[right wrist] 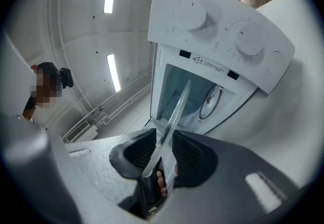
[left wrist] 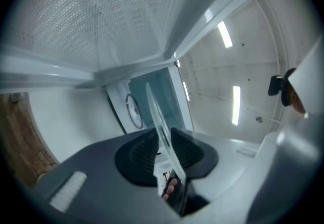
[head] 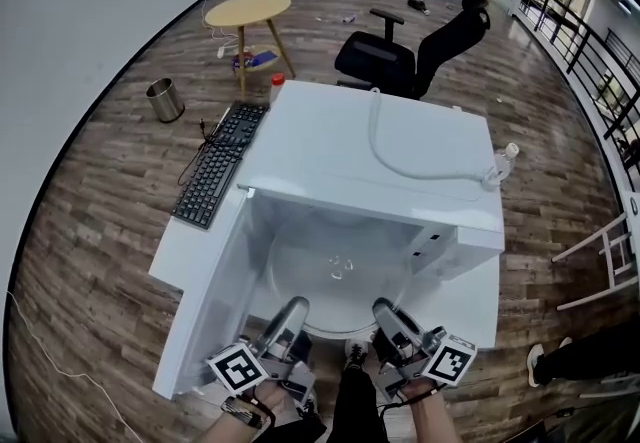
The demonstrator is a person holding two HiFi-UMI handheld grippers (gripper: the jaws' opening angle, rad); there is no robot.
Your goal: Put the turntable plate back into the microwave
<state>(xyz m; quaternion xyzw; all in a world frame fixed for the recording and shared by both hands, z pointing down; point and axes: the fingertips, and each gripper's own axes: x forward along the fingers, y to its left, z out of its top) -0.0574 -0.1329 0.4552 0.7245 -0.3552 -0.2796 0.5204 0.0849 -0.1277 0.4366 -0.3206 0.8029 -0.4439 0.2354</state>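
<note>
Head view, from where I stand: the microwave (head: pixel 400 161) sits on a white table (head: pixel 180 246), its door (head: pixel 215 291) swung open to the left. The glass turntable plate (head: pixel 335 276) lies about level at the cavity's mouth, partly inside. The left gripper (head: pixel 292 313) and the right gripper (head: pixel 385 313) each clamp its near rim, the jaws closed narrowly on the thin glass edge. A keyboard (head: pixel 215 166) lies beside the microwave.

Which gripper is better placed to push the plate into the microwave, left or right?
Neither alone. The left gripper and right gripper each clamp the rim of the plate before the open microwave; probably both should push together.
</note>
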